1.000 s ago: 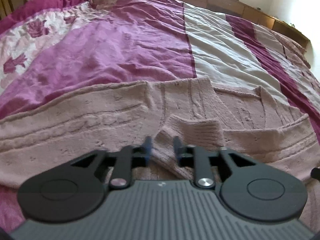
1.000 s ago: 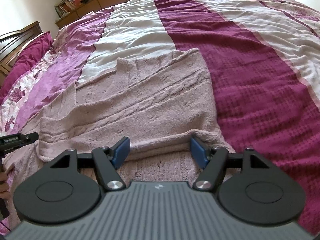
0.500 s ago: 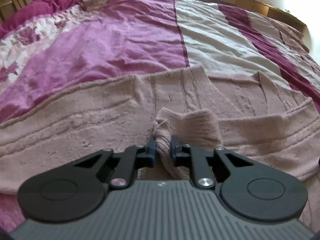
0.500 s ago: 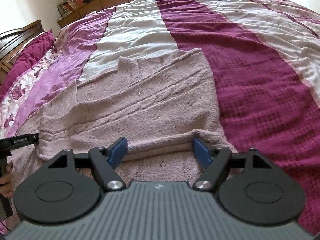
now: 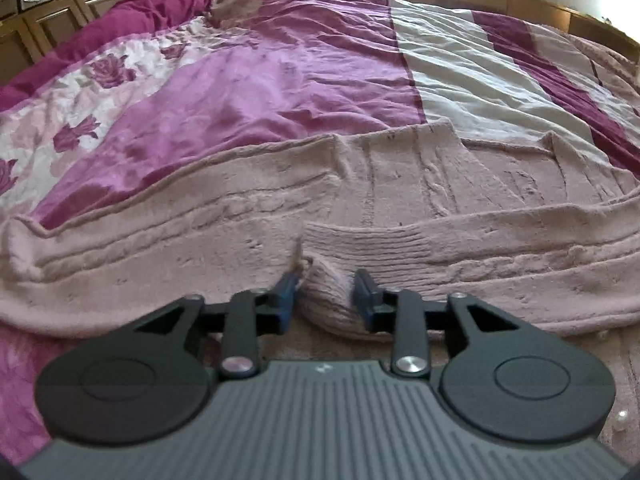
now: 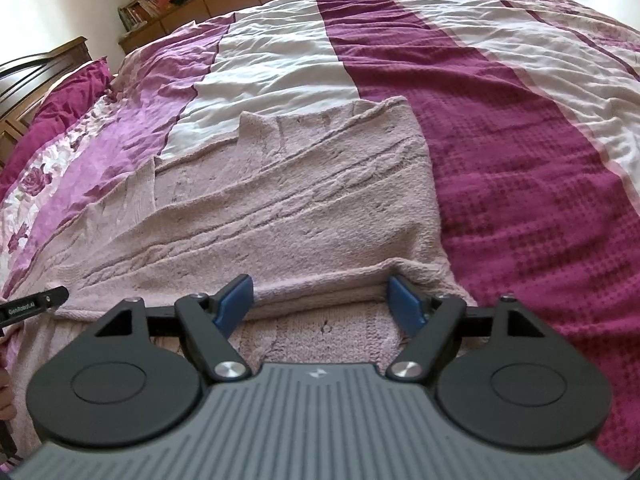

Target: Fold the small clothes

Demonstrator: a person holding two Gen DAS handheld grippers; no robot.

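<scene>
Garment: I am working on a pink knitted sweater [image 6: 280, 216] that is lying spread flat across the striped bedspread [image 6: 520, 128], near the edge of the bed closest to me.

Left claw: my left gripper [image 5: 326, 294] is standing with its jaws apart, straddling the ribbed cuff [image 5: 332, 292] of a sleeve that is folded in over the body of the sweater. The blue pads [image 5: 286, 296] are sitting on either side of the bunched cuff, and I am not squeezing it; there is a visible gap on both sides.

Right claw: my right gripper [image 6: 322, 300] is hanging wide open over the near right part of the sweater, where a folded edge [image 6: 320, 294] is running across between the pads. Nothing is being pinched there.

Step in hand: I am judging that the sleeve is laid in place and that I am between grasps, with both claws free, so the sleeve fold looks done and the body fold is not yet made.

Next move: I am thinking both claws need to close on the near edge of the sweater, one at each side, then carry it away from me over the far half. The knit is thick and soft, so the bite must be deep, and both sides must be lifting evenly or the fold will be skewing.
</scene>
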